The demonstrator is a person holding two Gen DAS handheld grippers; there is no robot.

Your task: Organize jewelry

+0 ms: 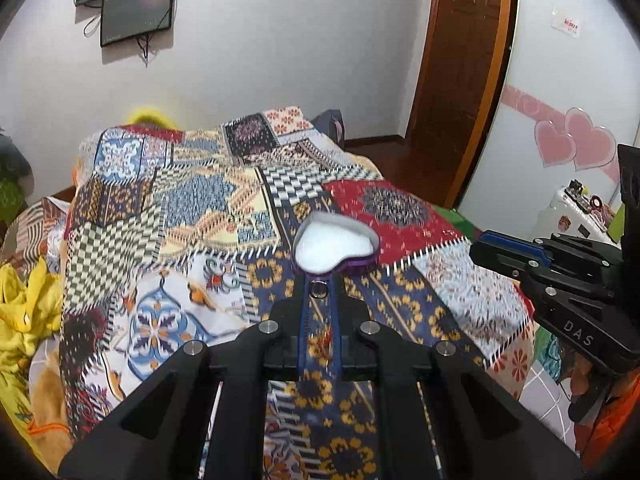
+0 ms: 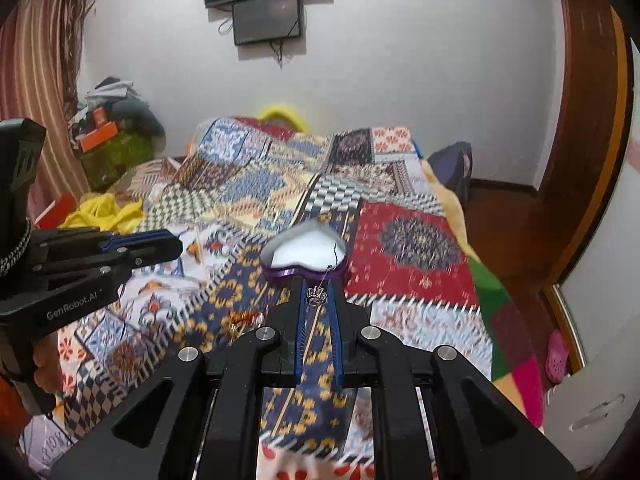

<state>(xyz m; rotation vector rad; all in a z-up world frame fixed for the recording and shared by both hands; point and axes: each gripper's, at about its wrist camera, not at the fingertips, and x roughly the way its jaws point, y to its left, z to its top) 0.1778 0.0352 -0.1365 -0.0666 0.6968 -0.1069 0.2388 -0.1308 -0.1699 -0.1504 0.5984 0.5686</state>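
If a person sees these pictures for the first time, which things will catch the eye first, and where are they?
The eye goes first to the purple heart-shaped box, open and white inside, on the bright patchwork quilt just beyond both tongs. The left tongs pinch a small ring at their tips, and the right tongs pinch a small silver crown-like piece.
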